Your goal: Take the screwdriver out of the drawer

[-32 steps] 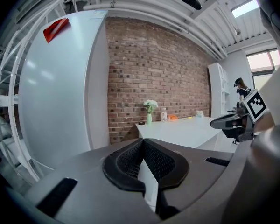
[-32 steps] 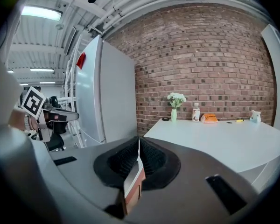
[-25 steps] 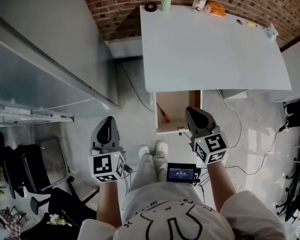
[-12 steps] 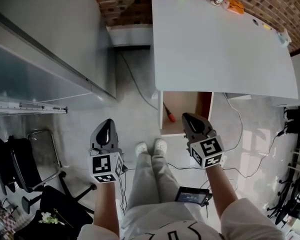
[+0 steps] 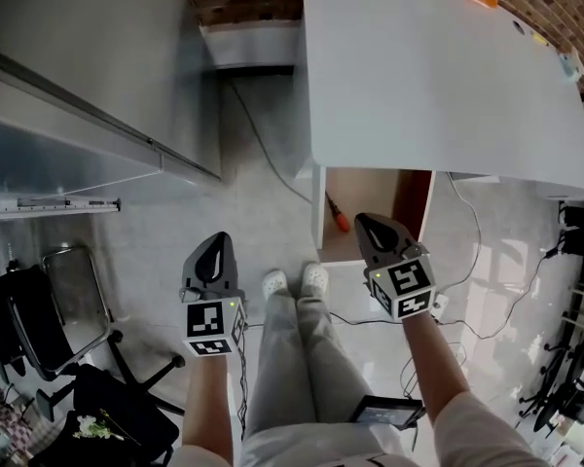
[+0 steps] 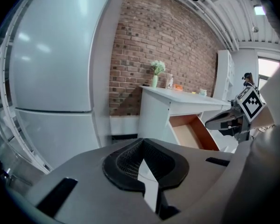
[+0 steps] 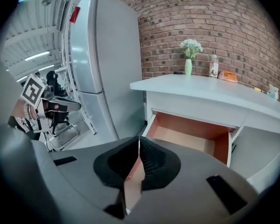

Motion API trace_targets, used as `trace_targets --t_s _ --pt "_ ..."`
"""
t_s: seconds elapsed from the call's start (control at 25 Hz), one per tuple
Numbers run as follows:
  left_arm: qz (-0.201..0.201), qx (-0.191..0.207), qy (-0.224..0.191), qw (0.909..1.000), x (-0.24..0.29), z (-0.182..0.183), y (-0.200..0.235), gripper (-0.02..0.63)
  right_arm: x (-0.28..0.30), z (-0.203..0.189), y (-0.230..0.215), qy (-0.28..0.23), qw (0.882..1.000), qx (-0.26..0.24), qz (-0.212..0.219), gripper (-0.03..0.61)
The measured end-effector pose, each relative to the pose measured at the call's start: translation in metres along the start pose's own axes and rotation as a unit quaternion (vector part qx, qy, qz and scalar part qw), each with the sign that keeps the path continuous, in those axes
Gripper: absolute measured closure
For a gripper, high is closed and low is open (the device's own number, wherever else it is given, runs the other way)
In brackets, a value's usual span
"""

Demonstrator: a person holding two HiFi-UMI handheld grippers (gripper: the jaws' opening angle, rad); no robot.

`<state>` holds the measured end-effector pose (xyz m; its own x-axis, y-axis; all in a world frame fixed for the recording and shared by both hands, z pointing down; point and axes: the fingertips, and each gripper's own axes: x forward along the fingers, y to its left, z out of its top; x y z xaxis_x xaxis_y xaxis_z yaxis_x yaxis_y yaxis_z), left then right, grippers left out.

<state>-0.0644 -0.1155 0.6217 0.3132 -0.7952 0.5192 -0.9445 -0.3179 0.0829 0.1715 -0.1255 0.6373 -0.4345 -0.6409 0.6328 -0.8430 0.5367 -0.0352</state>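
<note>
The drawer (image 5: 412, 202) stands pulled out from under the white table (image 5: 438, 76), its wooden floor bare apart from the screwdriver (image 5: 337, 216). That orange-handled tool lies along the drawer's left side. My right gripper (image 5: 370, 224) is shut and holds nothing, its tip over the drawer's front edge, just right of the screwdriver. My left gripper (image 5: 212, 244) is also shut and holds nothing, over the floor well left of the drawer. The right gripper view has the right gripper (image 7: 139, 143) facing the open drawer (image 7: 191, 134); the screwdriver is hidden there. The left gripper (image 6: 141, 146) points toward the drawer (image 6: 196, 132).
A tall grey fridge (image 5: 78, 66) fills the left side. An office chair (image 5: 68, 300) stands at the lower left. Cables (image 5: 467, 329) trail over the floor right of the person's shoes (image 5: 294, 282). A small screen device (image 5: 384, 412) hangs by the legs.
The head view has shifted, so the table fills more of the frame and its far edge has gone out of view. Both grippers stay shut; the right one keeps by the drawer front.
</note>
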Motion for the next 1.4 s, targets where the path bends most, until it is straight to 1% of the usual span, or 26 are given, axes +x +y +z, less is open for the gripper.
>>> trace_targets --t_s 0.24,0.44,0.6,0.72,0.8,1.0,1.12,1.4 --pt "-0.013 -0.012 0.017 0.9997 0.023 -0.03 0.0 0.603 0.037 -0.032 -0.006 0.023 1.0 -0.012 0.004 0.557" --pt "-0.021 -0.023 0.057 0.9979 0.044 -0.059 0.003 0.604 0.06 -0.058 -0.014 0.076 0.997 -0.024 0.02 0.557" --pt "-0.01 -0.039 0.079 0.9961 0.053 -0.074 0.018 0.604 0.082 -0.08 -0.012 0.138 0.989 -0.02 0.045 0.557" --pt "0.0 -0.064 0.092 0.9937 0.059 -0.087 0.025 0.604 0.097 -0.099 -0.011 0.18 0.981 -0.014 0.067 0.557" --pt "0.004 -0.079 0.104 0.9915 0.063 -0.097 0.027 0.604 0.107 -0.11 -0.015 0.199 0.978 -0.009 0.068 0.557" --pt "0.007 -0.095 0.134 0.9864 0.073 -0.121 0.029 0.604 0.125 -0.131 -0.025 0.232 0.971 -0.006 0.051 0.557" --pt "0.009 -0.105 0.137 0.9849 0.078 -0.124 0.03 0.604 0.131 -0.143 -0.027 0.253 0.966 -0.007 0.052 0.555" --pt "0.008 -0.105 0.139 0.9847 0.086 -0.126 0.031 0.604 0.145 -0.161 -0.027 0.287 0.956 -0.016 0.063 0.554"
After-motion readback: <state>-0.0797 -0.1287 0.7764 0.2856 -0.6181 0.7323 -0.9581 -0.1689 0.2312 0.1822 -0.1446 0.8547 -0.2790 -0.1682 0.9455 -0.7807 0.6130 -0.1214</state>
